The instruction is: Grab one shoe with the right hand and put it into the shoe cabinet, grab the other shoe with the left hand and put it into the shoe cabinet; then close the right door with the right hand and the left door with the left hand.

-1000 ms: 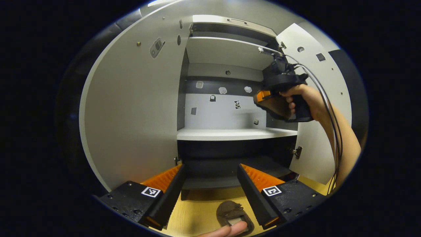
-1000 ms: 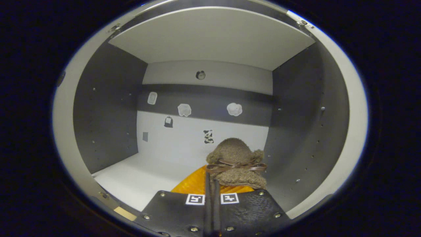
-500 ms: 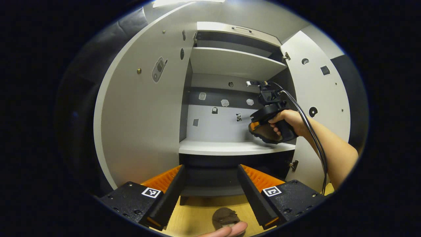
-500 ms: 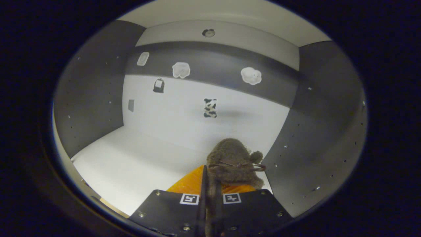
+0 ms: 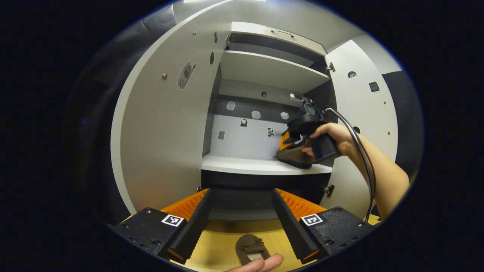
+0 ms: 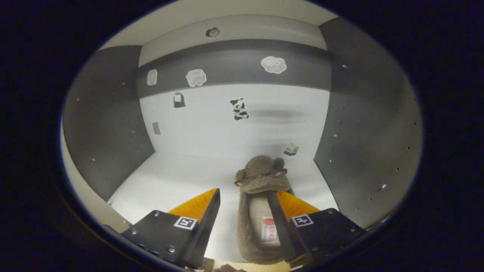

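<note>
A brown fuzzy shoe [image 6: 261, 177] with a thin bow lies on the white middle shelf [image 6: 174, 181] of the shoe cabinet, toe toward the back wall. My right gripper [image 6: 245, 194] is open around it, the shoe close against the right finger [image 6: 281, 211]. In the left gripper view the right gripper [image 5: 302, 126], held by a hand, sits over that shoe [image 5: 293, 156] at the shelf's right end. The other brown shoe [image 5: 250, 246] lies on the wooden floor, below my open left gripper [image 5: 242, 211], which holds nothing.
Both cabinet doors stand open: the left door [image 5: 159, 128] wide at the left, the right door [image 5: 363, 113] behind the forearm and cable. An upper shelf [image 5: 264, 68] and a dark lower compartment [image 5: 242, 189] frame the middle shelf. A fingertip [image 5: 261, 264] shows at the bottom edge.
The right gripper lowered the shoe onto the middle shelf and opened, letting it go. The left gripper stayed open, and its view drew back slightly from the floor shoe.
</note>
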Motion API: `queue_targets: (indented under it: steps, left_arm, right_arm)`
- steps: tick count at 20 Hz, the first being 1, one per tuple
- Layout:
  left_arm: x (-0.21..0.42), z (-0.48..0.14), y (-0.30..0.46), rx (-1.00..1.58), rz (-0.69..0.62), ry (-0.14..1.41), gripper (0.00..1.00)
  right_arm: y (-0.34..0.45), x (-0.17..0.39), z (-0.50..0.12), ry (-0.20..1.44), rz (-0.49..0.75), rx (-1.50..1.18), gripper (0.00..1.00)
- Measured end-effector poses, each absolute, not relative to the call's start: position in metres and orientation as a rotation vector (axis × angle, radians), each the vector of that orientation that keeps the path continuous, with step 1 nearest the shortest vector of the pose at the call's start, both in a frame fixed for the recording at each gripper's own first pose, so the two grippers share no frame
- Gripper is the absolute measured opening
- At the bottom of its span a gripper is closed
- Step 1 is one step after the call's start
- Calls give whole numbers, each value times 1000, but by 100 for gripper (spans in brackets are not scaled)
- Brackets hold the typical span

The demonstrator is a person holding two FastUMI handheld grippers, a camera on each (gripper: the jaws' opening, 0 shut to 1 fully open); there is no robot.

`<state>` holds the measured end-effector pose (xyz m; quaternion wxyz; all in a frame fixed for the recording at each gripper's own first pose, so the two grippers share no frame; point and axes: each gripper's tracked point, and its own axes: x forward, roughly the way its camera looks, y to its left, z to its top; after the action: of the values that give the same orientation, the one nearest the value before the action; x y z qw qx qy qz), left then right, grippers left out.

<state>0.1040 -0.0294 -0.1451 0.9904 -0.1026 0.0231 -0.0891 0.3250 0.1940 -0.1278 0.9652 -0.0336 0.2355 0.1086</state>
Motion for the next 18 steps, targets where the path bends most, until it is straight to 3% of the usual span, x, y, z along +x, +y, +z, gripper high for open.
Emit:
queue_targets:
  steps: [4,5,8,12,18]
  left_arm:
    - [106,-175,-33,-201,-182,115,97]
    - [106,-184,-35,-187,-179,137,97]
    - [104,-210,-44,-150,-194,189,97]
    - [103,-249,-48,-139,-187,273,97]
    - [100,-328,-67,-149,-220,494,98]
  right_arm:
    - [184,284,-81,310,215,-71,76]
    - [187,267,-66,259,237,-56,72]
    - [193,215,-41,158,290,-18,97]
    - [194,155,-31,72,342,-23,96]
    - [176,109,-47,-45,311,-45,96]
